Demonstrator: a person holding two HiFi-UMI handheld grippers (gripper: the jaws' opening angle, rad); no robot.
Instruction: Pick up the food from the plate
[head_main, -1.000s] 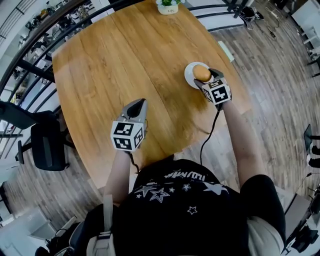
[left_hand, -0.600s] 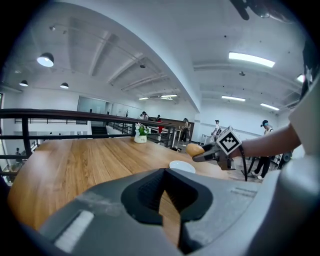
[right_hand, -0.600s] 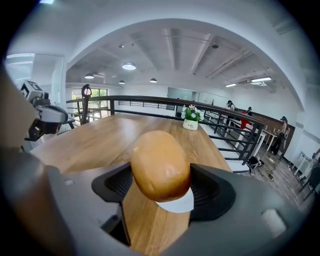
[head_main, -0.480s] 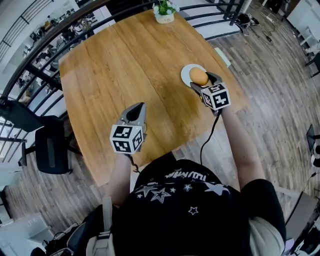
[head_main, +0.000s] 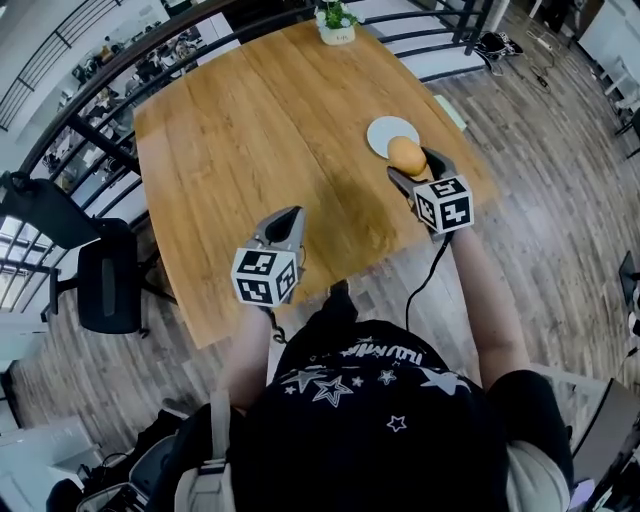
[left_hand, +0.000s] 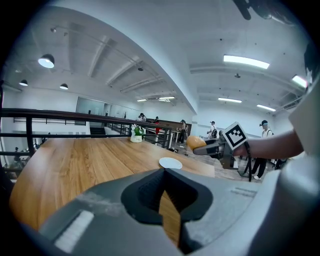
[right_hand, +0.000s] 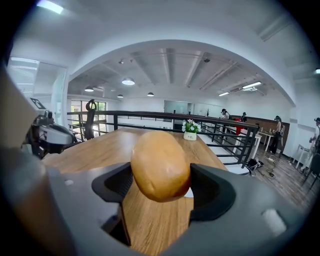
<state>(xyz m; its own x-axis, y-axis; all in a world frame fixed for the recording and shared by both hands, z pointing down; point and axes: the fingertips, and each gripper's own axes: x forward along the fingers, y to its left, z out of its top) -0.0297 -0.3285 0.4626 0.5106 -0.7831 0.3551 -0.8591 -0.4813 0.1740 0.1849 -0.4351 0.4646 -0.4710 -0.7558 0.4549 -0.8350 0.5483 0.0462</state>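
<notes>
Right gripper (head_main: 410, 166), clamped on the food (head_main: 406, 154), has lifted it off the plate (head_main: 383, 129); pickup looks done. Left gripper (head_main: 288, 216) closed, empty.

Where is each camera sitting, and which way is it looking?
Head view: on the person's head, looking steeply down at the table; shows both arms, left gripper, right gripper.
Left gripper view: on the left gripper, looking along its shut fingers toward the plate; the person's right forearm shows.
Right gripper view: on the right gripper, looking past the food in its fingers toward the plant pot.
Shared: head and left gripper views both show the plate and held food.
</notes>
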